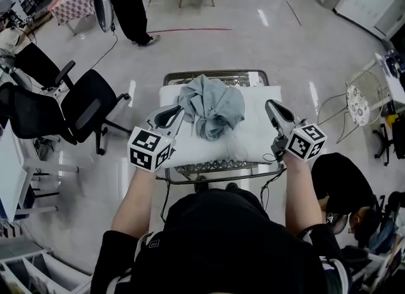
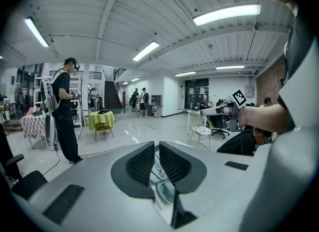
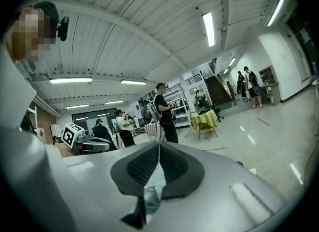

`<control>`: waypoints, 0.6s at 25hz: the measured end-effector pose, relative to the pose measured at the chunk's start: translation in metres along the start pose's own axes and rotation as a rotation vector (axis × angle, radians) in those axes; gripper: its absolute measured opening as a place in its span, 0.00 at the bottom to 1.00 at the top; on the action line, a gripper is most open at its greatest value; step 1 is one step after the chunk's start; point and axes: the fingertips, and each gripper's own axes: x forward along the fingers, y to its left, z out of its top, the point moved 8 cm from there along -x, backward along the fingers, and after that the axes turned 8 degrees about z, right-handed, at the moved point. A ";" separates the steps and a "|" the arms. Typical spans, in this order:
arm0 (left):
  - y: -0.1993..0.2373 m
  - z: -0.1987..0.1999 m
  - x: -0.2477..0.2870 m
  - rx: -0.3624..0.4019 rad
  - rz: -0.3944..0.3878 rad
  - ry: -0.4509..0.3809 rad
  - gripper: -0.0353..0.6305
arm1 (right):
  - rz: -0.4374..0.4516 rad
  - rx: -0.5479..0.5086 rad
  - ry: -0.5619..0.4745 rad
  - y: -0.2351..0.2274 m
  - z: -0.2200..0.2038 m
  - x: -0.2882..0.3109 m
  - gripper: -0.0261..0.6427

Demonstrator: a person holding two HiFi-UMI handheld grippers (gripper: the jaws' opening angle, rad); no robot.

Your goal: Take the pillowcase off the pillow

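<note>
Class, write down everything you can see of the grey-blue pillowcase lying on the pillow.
The pillowcase is soft grey-blue cloth, bunched into a crumpled, creased heap. It lies on top of the bare white pillow, toward its far edge, and looks fully off it. The left gripper is close beside its left side; neither gripper holds it.

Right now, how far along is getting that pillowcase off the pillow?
Looks done: the grey pillowcase lies crumpled on top of the bare white pillow. In hand: nothing; the left gripper and right gripper hover near it, empty. Left: perhaps only setting the pillowcase aside.
</note>
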 end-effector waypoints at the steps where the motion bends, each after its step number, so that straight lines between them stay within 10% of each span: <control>1: -0.004 0.001 -0.003 -0.006 0.009 -0.005 0.11 | 0.003 -0.014 -0.008 0.002 0.003 -0.004 0.06; 15: -0.104 0.019 -0.015 -0.040 0.177 -0.079 0.07 | 0.087 -0.139 -0.076 -0.001 0.019 -0.094 0.05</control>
